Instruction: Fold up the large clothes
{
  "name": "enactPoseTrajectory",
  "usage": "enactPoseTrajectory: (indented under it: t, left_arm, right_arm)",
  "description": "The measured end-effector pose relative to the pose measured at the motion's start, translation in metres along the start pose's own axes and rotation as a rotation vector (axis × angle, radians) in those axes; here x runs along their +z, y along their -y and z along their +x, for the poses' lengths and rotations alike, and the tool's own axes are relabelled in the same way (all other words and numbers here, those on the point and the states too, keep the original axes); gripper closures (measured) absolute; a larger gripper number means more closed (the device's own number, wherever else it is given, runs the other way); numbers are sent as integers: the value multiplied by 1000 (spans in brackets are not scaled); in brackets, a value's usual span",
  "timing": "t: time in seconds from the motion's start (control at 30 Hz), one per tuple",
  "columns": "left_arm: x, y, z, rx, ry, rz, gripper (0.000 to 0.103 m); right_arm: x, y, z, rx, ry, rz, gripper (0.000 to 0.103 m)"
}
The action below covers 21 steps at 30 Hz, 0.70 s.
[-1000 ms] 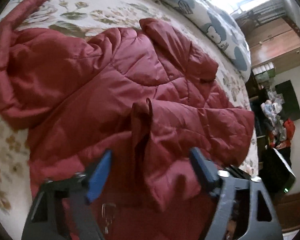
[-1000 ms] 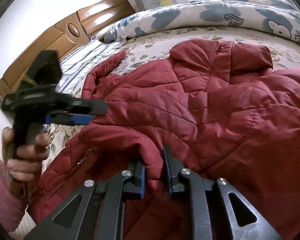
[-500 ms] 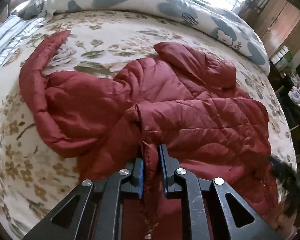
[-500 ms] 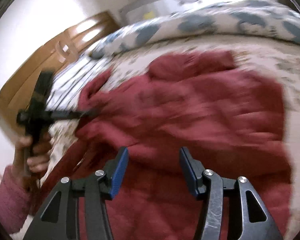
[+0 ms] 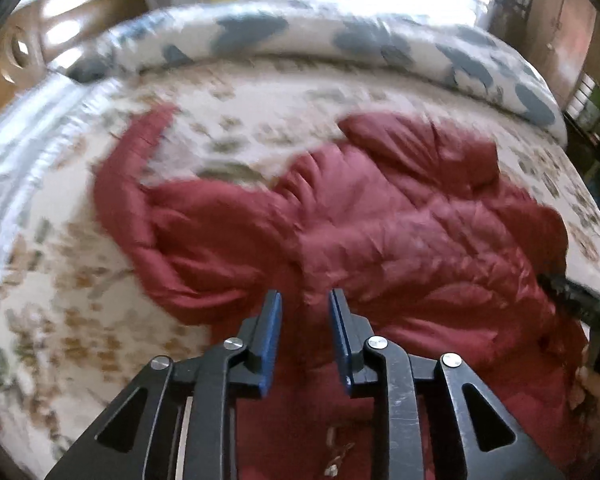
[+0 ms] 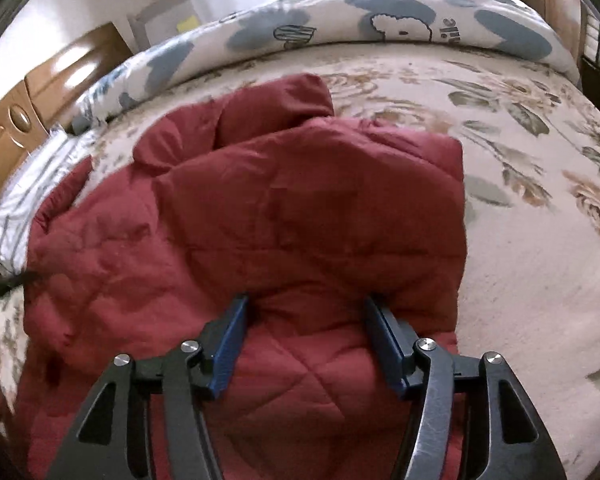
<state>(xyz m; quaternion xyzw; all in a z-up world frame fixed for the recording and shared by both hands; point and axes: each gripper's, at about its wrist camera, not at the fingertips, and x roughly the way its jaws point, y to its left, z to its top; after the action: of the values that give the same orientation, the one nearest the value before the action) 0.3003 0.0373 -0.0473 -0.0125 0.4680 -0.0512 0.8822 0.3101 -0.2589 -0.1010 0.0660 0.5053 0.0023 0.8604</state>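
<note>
From the left wrist view, the red quilted jacket point(image 5: 400, 236) lies spread across the floral bedspread point(image 5: 260, 96), filling the middle of the bed and running out toward 3 o'clock, with one sleeve point(image 5: 120, 168) curving away toward 10 o'clock. The left gripper point(image 5: 305, 304) points down at the jacket's near fold from 6 o'clock; its blue-padded fingers point(image 5: 272, 336) stand a little apart and are opening, with red fabric seen in the gap behind them but nothing pinched that I can make out. This picture is smeared, so the fine detail is lost. A rolled blue-and-white quilt point(image 5: 380, 36) runs along the far edge of the bed at 12 o'clock, and a dark tip of the other tool point(image 5: 572, 292) pokes in at 3 o'clock. From the right wrist view, the jacket point(image 6: 300, 208) sits left of centre on the bed, its right edge folded straight and the bare bedspread point(image 6: 540, 220) open toward 3 o'clock. The right gripper point(image 6: 306, 306) hangs over the jacket's lower part, its fingers point(image 6: 230, 340) wide apart and opening, tips at the fabric's surface but clamped on nothing. A wooden headboard point(image 6: 40, 92) shows at 10 o'clock, and the quilt point(image 6: 380, 16) lies across 12 o'clock.
</note>
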Motion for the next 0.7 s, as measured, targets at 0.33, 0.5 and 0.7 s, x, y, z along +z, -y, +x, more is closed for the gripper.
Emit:
enactPoseTrajectory:
  t: [0.33,0.5,0.7]
  left_arm:
    - [-12,58,21,-133,-69,90,76]
    - [-22,55,56,-93,-153,72,75]
    - [-26,46,59,-119,-161,41,74]
  right_arm:
    - [-2,-3,6,-23,5,-14,39]
    - [1,-5,-6,-15,4,-13,39]
    - [0,-18,-18,-5,32,-44,39]
